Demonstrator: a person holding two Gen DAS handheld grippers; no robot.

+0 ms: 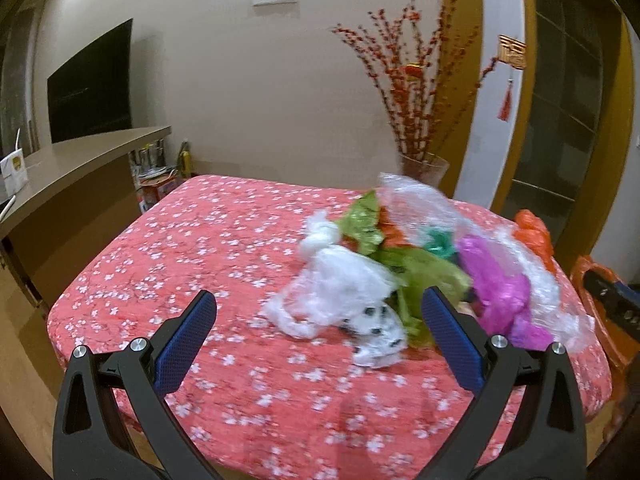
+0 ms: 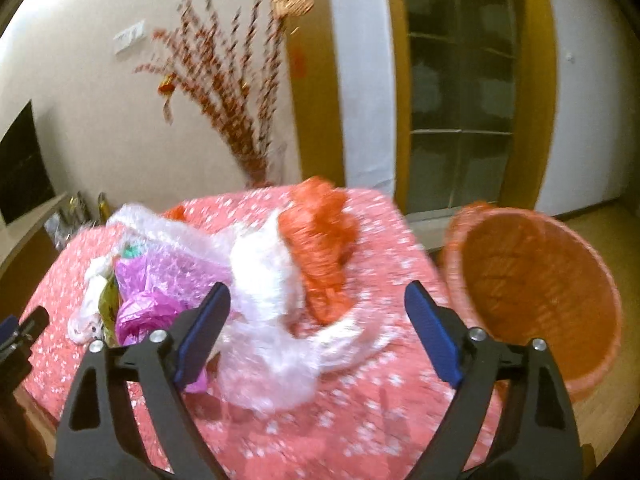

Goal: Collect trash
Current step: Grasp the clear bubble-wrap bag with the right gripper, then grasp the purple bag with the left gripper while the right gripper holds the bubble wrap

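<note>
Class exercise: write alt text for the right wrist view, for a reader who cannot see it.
The open right gripper hovers over crumpled plastic trash on a pink floral tablecloth: an orange bag, clear wrap and a magenta bag. An orange basket stands off the table's right edge.

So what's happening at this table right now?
A person holds two grippers over a pile of plastic bags on the floral tablecloth. The left gripper and right gripper are both open and empty. The orange bin sits beside the table; no trash shows inside it.
</note>
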